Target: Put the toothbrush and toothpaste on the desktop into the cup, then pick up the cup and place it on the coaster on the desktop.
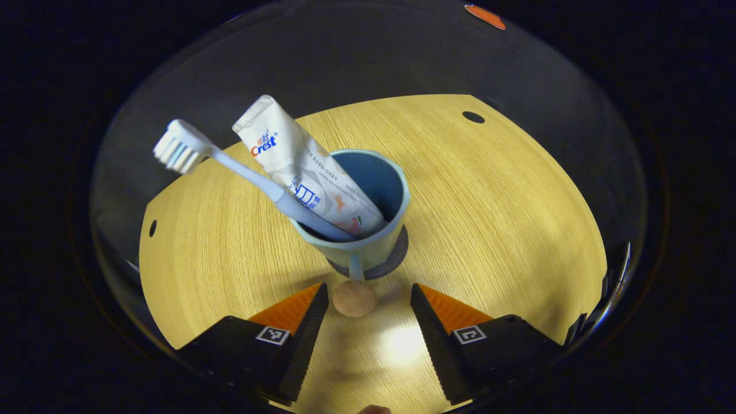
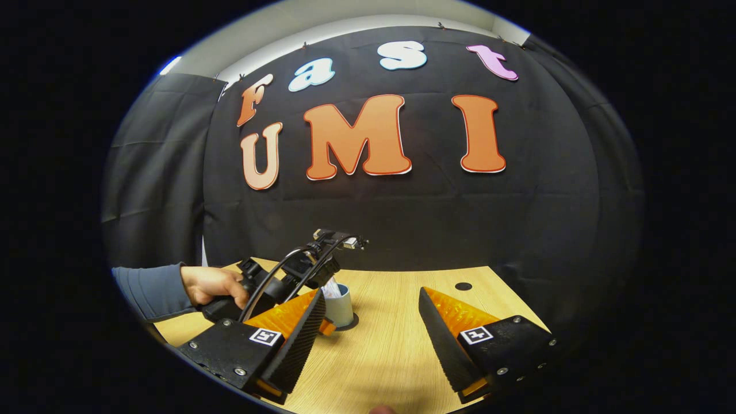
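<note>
Both grippers, left (image 1: 368, 313) and right (image 2: 371, 322), are held wide apart, empty. On the coaster (image 1: 397, 253) a pale blue cup (image 1: 376, 241) is seated, with a white-bristled toothbrush (image 1: 230, 167) and white toothpaste (image 1: 305, 161) leaning inside, on the wooden desktop (image 1: 506, 230).

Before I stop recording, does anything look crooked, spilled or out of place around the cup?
Nothing stands out. The light blue plastic cup sits upright on the dark round coaster, with the pale blue toothbrush and white toothpaste tube leaning inside. Nothing spilled.

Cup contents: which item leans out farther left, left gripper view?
The toothbrush: its bristle head overhangs farthest left; the toothpaste stands steeper inside the cup.
</note>
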